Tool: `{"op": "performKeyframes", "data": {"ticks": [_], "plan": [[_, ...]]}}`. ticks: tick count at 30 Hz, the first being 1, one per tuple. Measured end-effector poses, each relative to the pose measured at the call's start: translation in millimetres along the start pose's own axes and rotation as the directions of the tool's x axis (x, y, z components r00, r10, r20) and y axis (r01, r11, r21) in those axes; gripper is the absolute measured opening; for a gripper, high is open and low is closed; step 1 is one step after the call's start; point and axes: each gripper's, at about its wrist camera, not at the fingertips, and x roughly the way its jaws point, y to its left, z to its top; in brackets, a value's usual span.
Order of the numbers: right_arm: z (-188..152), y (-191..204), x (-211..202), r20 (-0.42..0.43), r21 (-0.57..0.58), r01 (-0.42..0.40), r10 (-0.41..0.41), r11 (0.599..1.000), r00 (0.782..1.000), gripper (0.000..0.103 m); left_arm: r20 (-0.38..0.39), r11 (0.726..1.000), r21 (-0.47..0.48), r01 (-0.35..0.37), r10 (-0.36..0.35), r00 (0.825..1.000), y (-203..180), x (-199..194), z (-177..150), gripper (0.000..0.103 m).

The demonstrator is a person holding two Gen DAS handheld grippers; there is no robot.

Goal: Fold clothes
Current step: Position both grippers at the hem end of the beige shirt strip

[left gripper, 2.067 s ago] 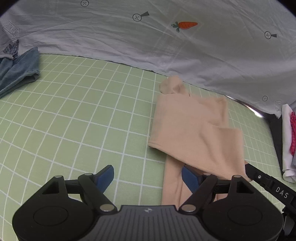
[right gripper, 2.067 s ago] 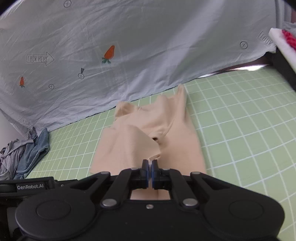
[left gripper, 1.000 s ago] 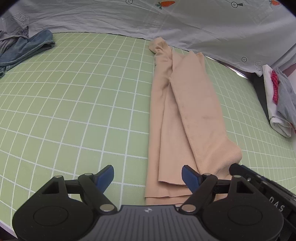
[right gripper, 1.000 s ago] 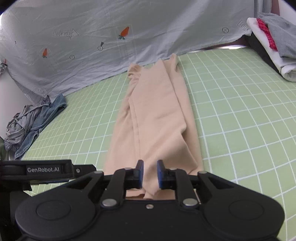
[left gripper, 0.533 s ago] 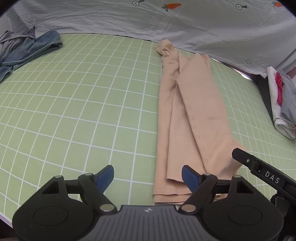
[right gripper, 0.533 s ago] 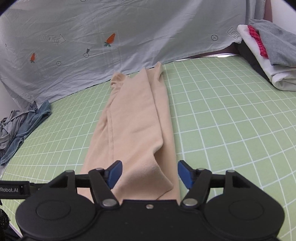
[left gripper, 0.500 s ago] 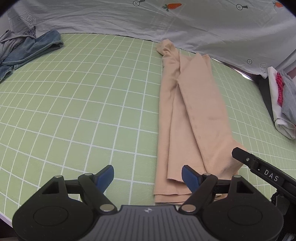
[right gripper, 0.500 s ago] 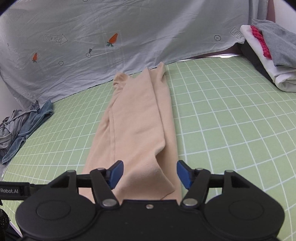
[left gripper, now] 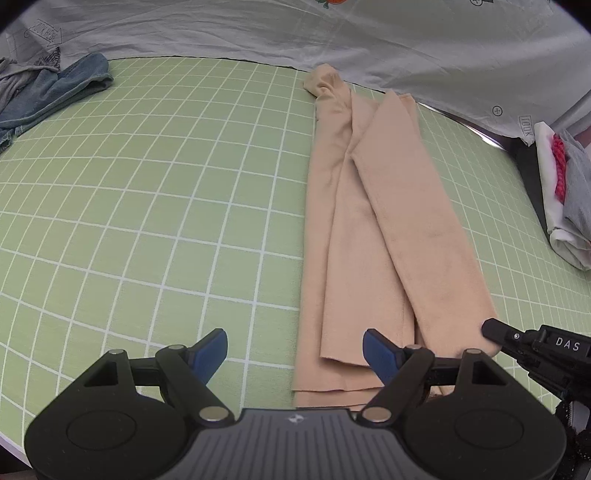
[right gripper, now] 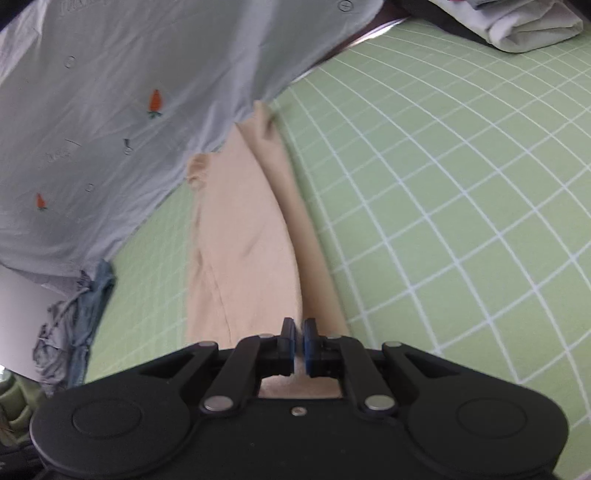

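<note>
A long beige garment (left gripper: pixel 388 221) lies folded lengthwise on the green grid mat (left gripper: pixel 147 184), running from the near edge to the back sheet. My left gripper (left gripper: pixel 295 349) hovers open over its near left corner, with nothing between the blue pads. The right tool's black housing (left gripper: pixel 546 350) sits at the garment's near right corner. In the right wrist view, which is tilted and blurred, the right gripper (right gripper: pixel 299 332) is shut on the near end of the beige garment (right gripper: pixel 240 240), with only a sliver between the pads.
A heap of blue denim and grey clothes (left gripper: pixel 51 88) lies at the far left, and shows again (right gripper: pixel 74 314). A folded stack of white, grey and red items (left gripper: pixel 565 192) sits off the mat's right side. A grey carrot-print sheet (left gripper: pixel 258 29) hangs behind.
My right gripper went from wide open to shut at the garment's near end, and its view tipped and dropped lower. The left gripper stayed open, shifting slightly closer.
</note>
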Motion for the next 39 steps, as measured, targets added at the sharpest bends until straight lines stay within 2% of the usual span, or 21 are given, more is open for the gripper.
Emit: {"op": "performKeyframes", "data": {"ticks": [2,4,6,8,10,11,14,17,20,22,23,25,26,28,30,31,33,34,35,37,39], "plan": [[2,-2,-1,-0.003,0.014,0.01,-0.01,1.0,1.0,0.016,-0.008,1.0,0.007,0.002,-0.002,1.0,-2,3,1,0.081],[2,1,-1,-0.005,-0.025,0.044,-0.044,0.999,0.999,0.044,-0.024,1.0,0.013,0.003,-0.003,1.0,-4,8,0,0.081],[1,5,3,-0.013,-0.08,0.071,-0.073,0.994,0.997,0.049,-0.043,1.0,0.022,0.001,0.0,0.999,-6,14,-1,0.081],[-2,11,10,-0.034,-0.144,0.093,-0.099,0.985,0.995,0.061,-0.059,0.999,0.033,-0.007,0.009,0.998,-8,20,-2,0.081],[-6,20,16,-0.028,-0.224,0.138,-0.148,0.965,0.989,0.086,-0.069,0.999,0.046,-0.017,0.02,0.997,-10,25,-4,0.081],[-9,25,18,-0.019,-0.266,0.158,-0.169,0.951,0.985,0.089,-0.073,0.998,0.052,-0.022,0.026,0.997,-11,26,-4,0.081],[-10,34,15,0.026,-0.336,0.167,-0.168,0.927,0.985,0.089,-0.081,0.998,0.062,-0.03,0.035,0.996,-12,31,-4,0.081],[-2,37,5,0.045,-0.335,0.084,-0.073,0.938,0.996,0.074,-0.08,0.998,0.056,-0.033,0.037,0.996,-11,33,-1,0.081],[2,39,12,-0.005,-0.361,0.052,-0.058,0.931,0.998,0.062,-0.08,0.998,0.05,-0.033,0.037,0.996,-10,34,1,0.082],[0,35,18,-0.053,-0.341,0.034,-0.055,0.94,0.997,0.037,-0.08,0.998,0.052,-0.03,0.034,0.996,-11,35,1,0.082],[-1,33,19,-0.066,-0.329,0.028,-0.053,0.944,0.996,0.032,-0.079,0.998,0.056,-0.028,0.032,0.996,-11,34,1,0.082],[-2,30,18,-0.079,-0.308,0.017,-0.044,0.951,0.996,0.009,-0.078,0.998,0.062,-0.024,0.029,0.997,-11,34,-1,0.082],[-1,27,14,-0.078,-0.275,-0.003,-0.019,0.962,0.997,0.007,-0.078,0.998,0.064,-0.022,0.027,0.997,-11,33,-1,0.082],[3,18,4,-0.072,-0.171,-0.074,0.062,0.982,0.995,0.007,-0.08,0.998,0.066,-0.021,0.026,0.996,-10,32,-3,0.082],[5,3,-4,-0.059,-0.032,-0.16,0.158,0.987,0.986,0.007,-0.081,0.997,0.068,-0.02,0.025,0.996,-10,31,-5,0.082],[5,-3,-4,-0.057,0.023,-0.166,0.167,0.986,0.984,0.007,-0.082,0.997,0.069,-0.019,0.025,0.996,-9,31,-5,0.082],[2,-9,1,-0.082,0.018,-0.078,0.079,0.997,0.994,0.009,-0.083,0.998,0.068,-0.019,0.025,0.996,-7,30,-5,0.082],[0,-9,5,-0.101,-0.015,-0.014,0.013,1.0,0.995,0.014,-0.082,0.998,0.067,-0.02,0.025,0.996,-6,29,-5,0.082],[-1,-7,4,-0.098,-0.039,0.015,-0.019,0.999,0.995,0.019,-0.081,0.998,0.068,-0.02,0.026,0.996,-6,29,-6,0.082],[-3,-3,2,-0.078,-0.083,0.056,-0.062,0.995,0.995,0.049,-0.081,0.998,0.068,-0.018,0.023,0.996,-7,30,-5,0.082],[-4,5,1,-0.054,-0.146,0.092,-0.101,0.985,0.993,0.055,-0.081,0.998,0.069,-0.014,0.02,0.997,-10,32,-4,0.082]]}}
